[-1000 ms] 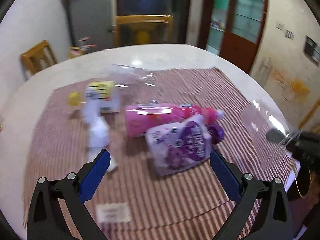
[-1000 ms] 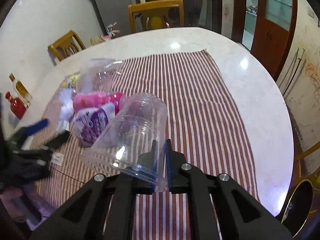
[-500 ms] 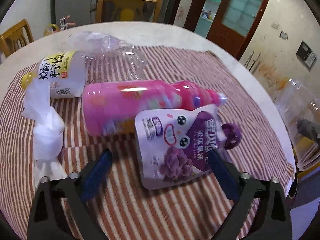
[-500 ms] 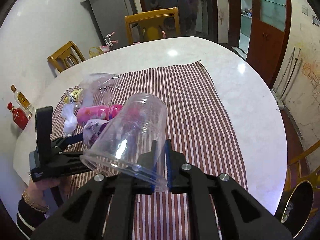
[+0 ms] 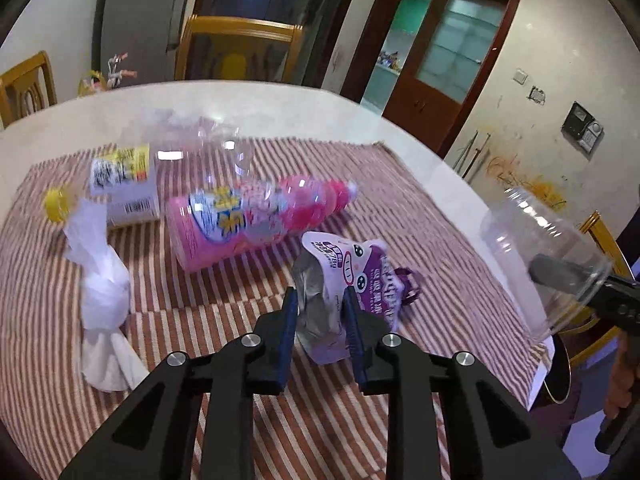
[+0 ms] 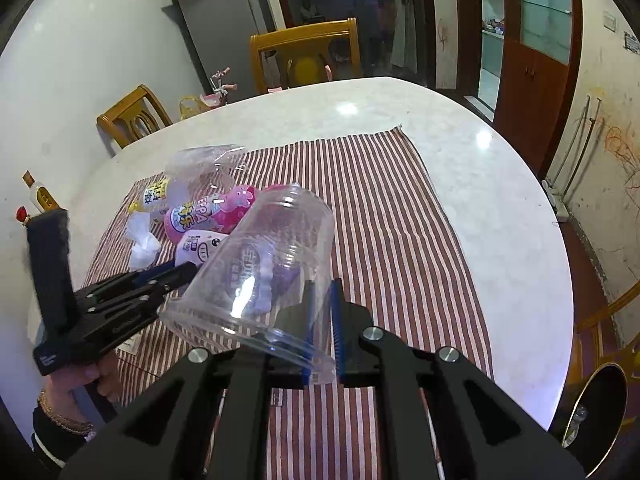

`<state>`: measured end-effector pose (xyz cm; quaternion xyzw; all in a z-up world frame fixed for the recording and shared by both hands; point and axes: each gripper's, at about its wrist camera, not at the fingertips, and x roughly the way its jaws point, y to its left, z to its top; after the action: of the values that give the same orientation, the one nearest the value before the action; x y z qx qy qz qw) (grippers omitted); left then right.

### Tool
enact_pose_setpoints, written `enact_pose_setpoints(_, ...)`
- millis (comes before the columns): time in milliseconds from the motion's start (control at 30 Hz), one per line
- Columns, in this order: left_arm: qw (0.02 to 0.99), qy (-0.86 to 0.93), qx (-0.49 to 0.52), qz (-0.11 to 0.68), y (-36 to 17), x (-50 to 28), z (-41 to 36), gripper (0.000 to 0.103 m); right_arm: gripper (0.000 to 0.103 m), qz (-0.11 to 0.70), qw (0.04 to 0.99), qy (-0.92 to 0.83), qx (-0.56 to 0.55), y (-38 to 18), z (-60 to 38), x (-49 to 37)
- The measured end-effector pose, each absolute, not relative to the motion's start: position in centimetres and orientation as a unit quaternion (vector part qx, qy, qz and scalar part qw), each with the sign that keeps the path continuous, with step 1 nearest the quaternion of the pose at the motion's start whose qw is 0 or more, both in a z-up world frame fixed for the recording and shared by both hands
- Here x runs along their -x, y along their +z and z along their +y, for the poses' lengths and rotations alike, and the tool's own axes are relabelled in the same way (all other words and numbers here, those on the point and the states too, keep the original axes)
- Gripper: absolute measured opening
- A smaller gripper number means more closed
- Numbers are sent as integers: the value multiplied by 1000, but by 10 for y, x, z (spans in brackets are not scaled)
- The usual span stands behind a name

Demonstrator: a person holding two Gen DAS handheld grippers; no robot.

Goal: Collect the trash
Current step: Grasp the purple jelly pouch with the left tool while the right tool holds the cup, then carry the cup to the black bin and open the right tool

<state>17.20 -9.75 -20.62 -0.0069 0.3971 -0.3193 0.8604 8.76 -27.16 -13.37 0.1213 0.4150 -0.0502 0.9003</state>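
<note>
My left gripper [image 5: 320, 312] is shut on the purple-and-white drink pouch [image 5: 352, 280], crumpling it between the blue pads, at the near part of the striped cloth [image 5: 360, 184]. Behind it lie a pink bottle [image 5: 256, 220], a yellow-capped labelled bottle [image 5: 120, 184], a crushed clear plastic container [image 5: 200, 136] and a knotted white tissue [image 5: 104, 296]. My right gripper [image 6: 322, 320] is shut on the rim of a clear plastic cup [image 6: 264, 272], held tilted above the cloth's near edge; the cup also shows in the left wrist view [image 5: 544, 264].
The striped cloth covers part of a round white marble table [image 6: 500, 208]. Wooden chairs [image 6: 308, 52] stand behind it. Two small bottles [image 6: 36, 200] stand at the table's left edge. A dark wooden door [image 5: 444, 60] is at the back right.
My left gripper has closed on the purple pouch and crumpled it. The right gripper has kept hold of the clear cup, nearly still.
</note>
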Motion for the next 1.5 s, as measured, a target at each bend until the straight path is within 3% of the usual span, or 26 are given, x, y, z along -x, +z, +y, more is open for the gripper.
enact_pose_setpoints(467, 836, -358, -42, 414, -209, -151, -126, 24, 10, 410, 902, -52, -126, -131, -279, -83)
enact_pose_setpoints(567, 841, -344, -52, 414, -215, -148, -121, 48, 11, 409, 901, -60, -130, -132, -287, -79)
enact_pose_setpoints(633, 846, -350, -66, 396, -210, -144, -118, 76, 11, 408, 901, -67, -135, -132, -293, -78)
enact_pose_setpoints(700, 831, -391, -107, 381, -206, -142, -122, 87, 11, 407, 900, -72, -140, -133, -299, -77)
enact_pose_setpoints(867, 750, -454, -351, 330, -213, -140, -169, 87, 11, 400, 902, -74, -145, -132, -306, -75)
enact_pose_setpoints(1033, 686, -484, -426, 336, -237, -154, -202, 78, 10, 418, 891, -55, -170, -147, -308, -84)
enact_pose_setpoints(1267, 656, -520, -388, 385, -237, -177, -206, 67, 7, 436, 876, -44, -201, -161, -316, -77)
enact_pose_setpoints(1500, 693, -532, -261, 409, -236, -184, -192, 65, 7, 413, 883, -64, -215, -148, -338, -70)
